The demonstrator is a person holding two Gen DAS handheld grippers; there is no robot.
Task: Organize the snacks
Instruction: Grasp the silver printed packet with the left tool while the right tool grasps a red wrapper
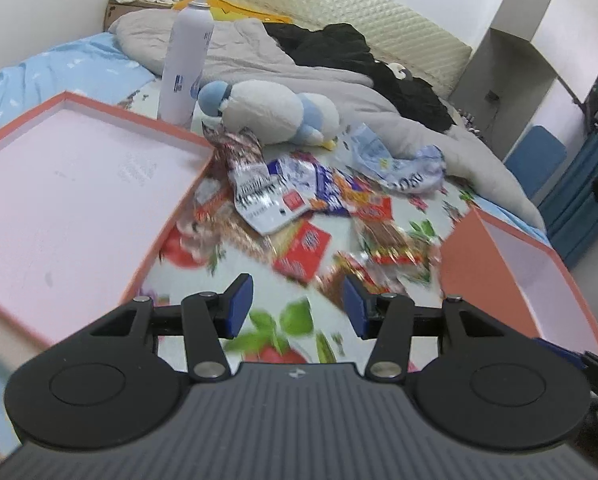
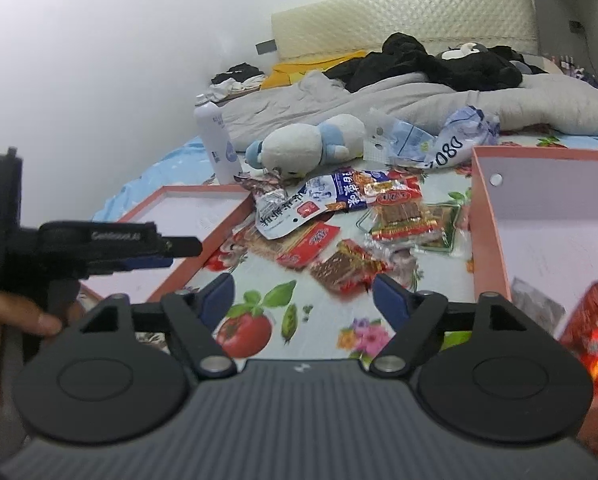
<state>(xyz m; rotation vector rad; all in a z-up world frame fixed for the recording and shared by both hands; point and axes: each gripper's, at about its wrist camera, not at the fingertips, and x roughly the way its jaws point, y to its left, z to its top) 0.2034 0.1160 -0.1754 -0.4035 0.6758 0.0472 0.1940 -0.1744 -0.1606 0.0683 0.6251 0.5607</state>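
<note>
A pile of snack packets (image 1: pixel 299 208) (image 2: pixel 339 220) lies on a fruit-patterned cloth between two orange boxes. The shallow orange lid (image 1: pixel 71 200) (image 2: pixel 187 216) is on the left. The deeper orange box (image 1: pixel 511 264) (image 2: pixel 547 216) is on the right and holds red packets (image 2: pixel 595 320) at its near end. My left gripper (image 1: pixel 297 304) is open and empty, hovering just short of the pile; it also shows in the right wrist view (image 2: pixel 179 248) over the lid's edge. My right gripper (image 2: pixel 305 296) is open and empty, near a red packet (image 2: pixel 347 268).
A white spray bottle (image 1: pixel 185 64) (image 2: pixel 217 140) stands behind the lid. A blue-and-white plush toy (image 1: pixel 275 114) (image 2: pixel 311 144) and crumpled blue-white bags (image 1: pixel 399 160) (image 2: pixel 439 140) lie beyond the pile. A grey duvet (image 1: pixel 299 68) and black clothes (image 2: pixel 427 64) cover the bed behind.
</note>
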